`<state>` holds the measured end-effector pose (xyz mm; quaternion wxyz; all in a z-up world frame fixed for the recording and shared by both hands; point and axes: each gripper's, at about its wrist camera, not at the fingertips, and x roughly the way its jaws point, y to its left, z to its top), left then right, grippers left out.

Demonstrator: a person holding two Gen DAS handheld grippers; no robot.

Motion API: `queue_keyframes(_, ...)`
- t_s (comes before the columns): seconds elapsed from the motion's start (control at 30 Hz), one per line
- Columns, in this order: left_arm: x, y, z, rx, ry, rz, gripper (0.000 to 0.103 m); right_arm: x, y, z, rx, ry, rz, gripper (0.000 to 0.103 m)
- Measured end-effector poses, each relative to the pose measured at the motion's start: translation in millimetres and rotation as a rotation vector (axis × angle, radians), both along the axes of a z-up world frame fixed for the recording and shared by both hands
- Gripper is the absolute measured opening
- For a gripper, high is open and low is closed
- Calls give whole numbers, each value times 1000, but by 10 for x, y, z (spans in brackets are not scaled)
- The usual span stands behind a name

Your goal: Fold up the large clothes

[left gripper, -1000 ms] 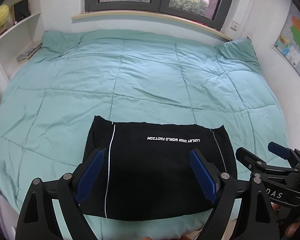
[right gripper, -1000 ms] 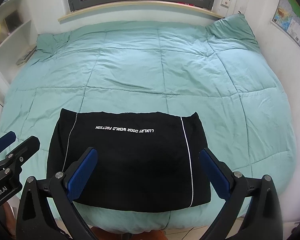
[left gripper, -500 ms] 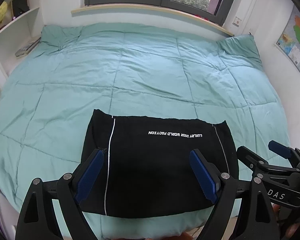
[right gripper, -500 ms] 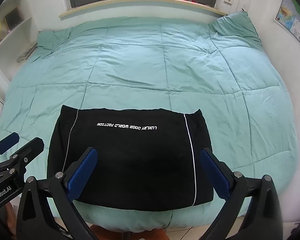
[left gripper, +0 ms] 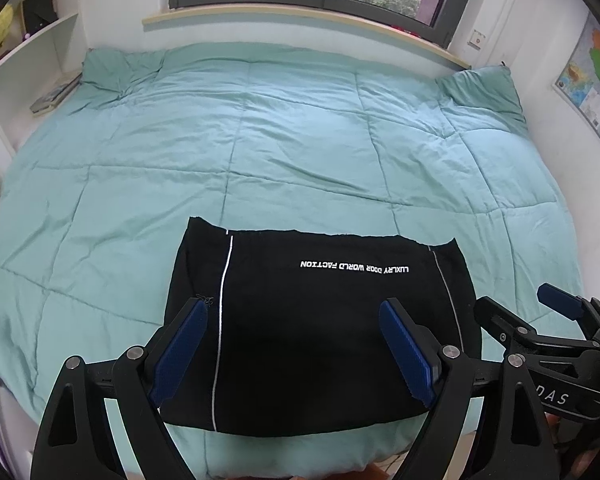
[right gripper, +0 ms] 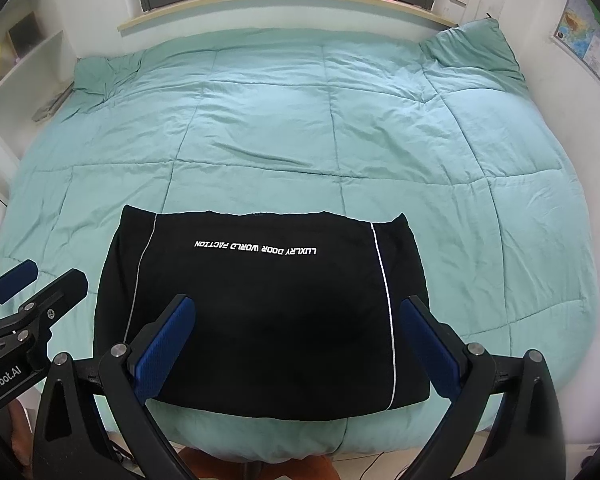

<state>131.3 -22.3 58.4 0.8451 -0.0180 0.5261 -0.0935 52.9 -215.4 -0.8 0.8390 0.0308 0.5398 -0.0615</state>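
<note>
With my left claw [left gripper: 294, 344] and right claw [right gripper: 300, 340] both gaping empty above the black garment [right gripper: 260, 312], folded flat at the bed's [right gripper: 340, 120] near edge, the folding looks done, calling only for tidying.

Shelf items [left gripper: 54, 96] too small, blurred

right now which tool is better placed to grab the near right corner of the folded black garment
Right, probably. The right tool hangs open above the folded black garment on the green quilt, one pad close to the right white stripe and that corner. The left tool sits toward the left stripe.
</note>
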Motion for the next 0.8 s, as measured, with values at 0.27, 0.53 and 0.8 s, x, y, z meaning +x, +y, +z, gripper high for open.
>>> queue_keyframes(0.27,-14,-27,-15,24,-4,-2,89,-7,-7,-49,7,15,3,103)
queue_keyframes(0.53,-9,-27,-40,76,-9,17,89,-13,-3,-65,0,16,7,103)
queue_keyframes(0.8,-57,-15,-4,125,-69,-7,89,-27,-22,-103,2,23,6,103)
